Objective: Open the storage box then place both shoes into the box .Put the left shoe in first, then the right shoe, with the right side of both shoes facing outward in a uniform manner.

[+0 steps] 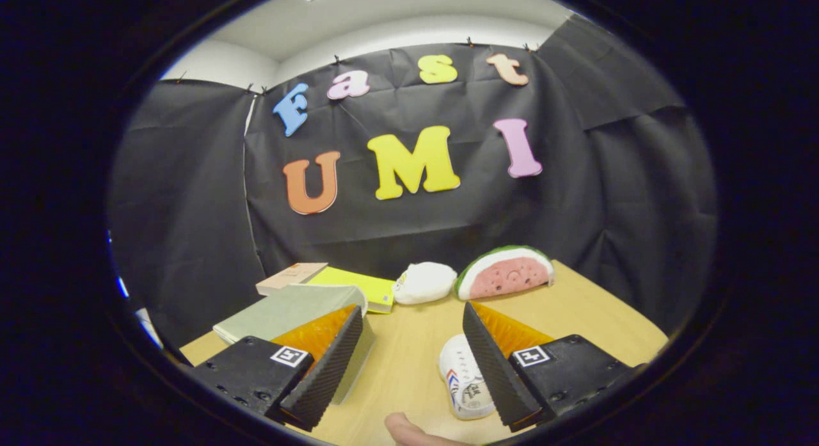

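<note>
My gripper (pixel 411 308) hangs open above the wooden table (pixel 595 311), its fingers wide apart with nothing between them. A small white shoe (pixel 462 382) with red and blue stripes lies on the table close against the inner side of the right finger, which hides part of it. A flat grey-green box-like thing (pixel 288 311) lies behind and beside the left finger; I cannot tell whether it is the storage box.
Beyond the fingers, along the black cloth wall, lie a tan book (pixel 291 276), a yellow-green book (pixel 358 285), a white plush (pixel 424 283) and a watermelon-slice plush (pixel 505 273). A person's fingertip (pixel 403 430) shows below the fingers.
</note>
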The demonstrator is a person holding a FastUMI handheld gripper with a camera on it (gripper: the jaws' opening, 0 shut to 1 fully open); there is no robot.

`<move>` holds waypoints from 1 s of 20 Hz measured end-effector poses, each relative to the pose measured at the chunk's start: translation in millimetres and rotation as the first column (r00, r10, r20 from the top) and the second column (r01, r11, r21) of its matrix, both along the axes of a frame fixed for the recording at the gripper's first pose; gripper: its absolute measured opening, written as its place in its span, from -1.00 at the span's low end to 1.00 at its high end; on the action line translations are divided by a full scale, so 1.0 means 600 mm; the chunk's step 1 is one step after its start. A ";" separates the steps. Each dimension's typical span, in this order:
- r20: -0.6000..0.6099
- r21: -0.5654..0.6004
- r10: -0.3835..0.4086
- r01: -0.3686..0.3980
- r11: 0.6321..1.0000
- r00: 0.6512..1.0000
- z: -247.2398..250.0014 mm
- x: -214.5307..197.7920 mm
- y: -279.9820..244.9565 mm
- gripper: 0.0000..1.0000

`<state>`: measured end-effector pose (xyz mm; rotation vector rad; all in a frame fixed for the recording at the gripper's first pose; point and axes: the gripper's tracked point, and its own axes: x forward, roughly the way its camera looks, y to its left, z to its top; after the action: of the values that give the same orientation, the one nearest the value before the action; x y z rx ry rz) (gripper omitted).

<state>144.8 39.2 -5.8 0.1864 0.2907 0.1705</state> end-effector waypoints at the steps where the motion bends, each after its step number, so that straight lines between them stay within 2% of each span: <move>1: -0.036 0.023 0.027 -0.026 0.999 0.999 -0.008 0.021 0.007 1.00; 5: -0.179 0.140 0.179 -0.155 0.978 0.967 -0.046 0.086 0.053 1.00; 8: -0.241 0.285 0.324 -0.253 0.925 0.915 -0.060 0.111 0.096 1.00; 11: -0.267 0.384 0.407 -0.291 0.876 0.874 -0.077 0.145 0.127 1.00; 14: -0.281 0.514 0.513 -0.325 0.794 0.811 -0.091 0.148 0.160 0.99; 17: -0.316 0.634 0.593 -0.301 0.713 0.741 -0.112 0.153 0.170 0.97; 20: -0.289 0.718 0.691 -0.328 0.615 0.663 -0.102 0.152 0.193 0.97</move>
<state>236.1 155.3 -66.9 0.8237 0.8777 0.8454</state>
